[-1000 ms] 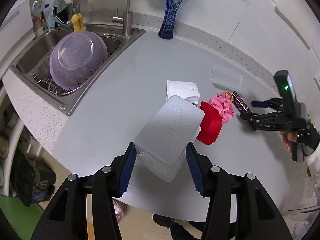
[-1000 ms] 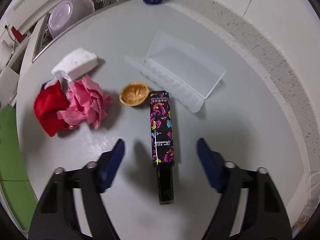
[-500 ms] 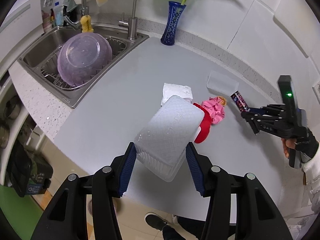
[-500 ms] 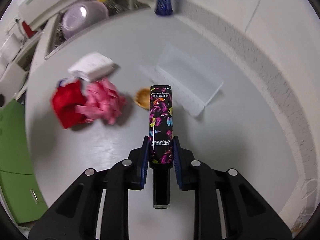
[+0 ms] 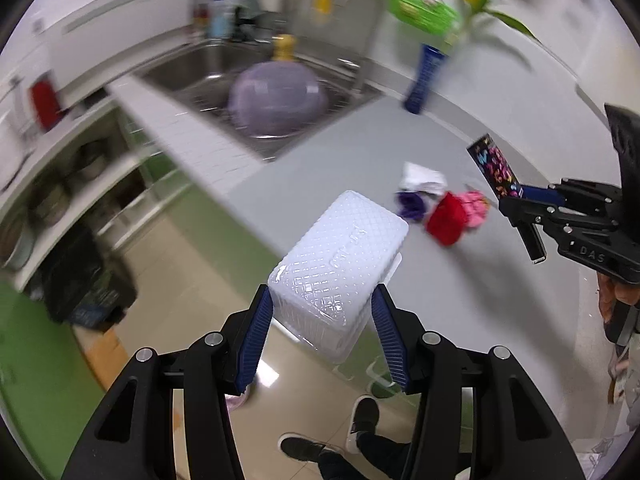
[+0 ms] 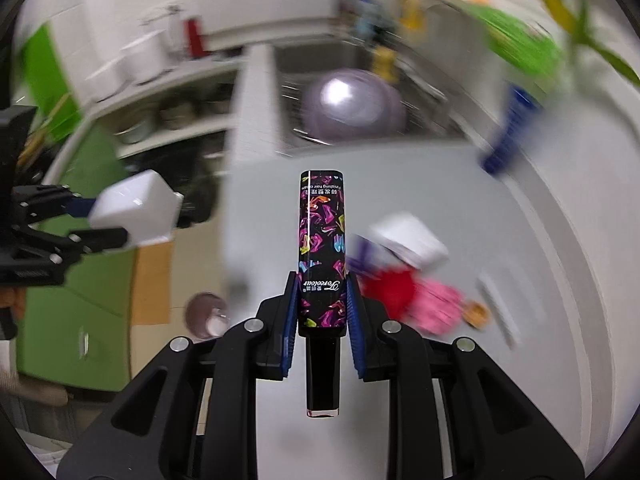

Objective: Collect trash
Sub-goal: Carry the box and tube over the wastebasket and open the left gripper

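Left claw [image 5: 322,330]: its blue pads press both sides of a white, quilt-patterned plastic container [image 5: 340,276], held bottom-up in the air over the floor [image 5: 192,292], just off the edge of the grey surface [image 5: 460,300]. Right claw [image 6: 322,308]: closed narrowly on a black tube with a multicoloured print [image 6: 322,248], gripped near its dark cap end, the printed end pointing away from the camera; the tube is lifted clear of the surface. On the surface beyond lie a crumpled red item [image 6: 390,290] touching a crumpled pink one [image 6: 436,306], a white wad [image 6: 412,242] just behind them, a small brown shell-like scrap [image 6: 476,312] beside the pink one, and a purple scrap [image 5: 410,204]. A blue vase [image 5: 424,80] with a green plant stands at the back edge. Farther off, a sink [image 5: 192,76] holds an upturned translucent purple bowl [image 5: 276,100]. A person's dark shoes [image 5: 360,416] show on the floor below the left claw. The background is motion-blurred.
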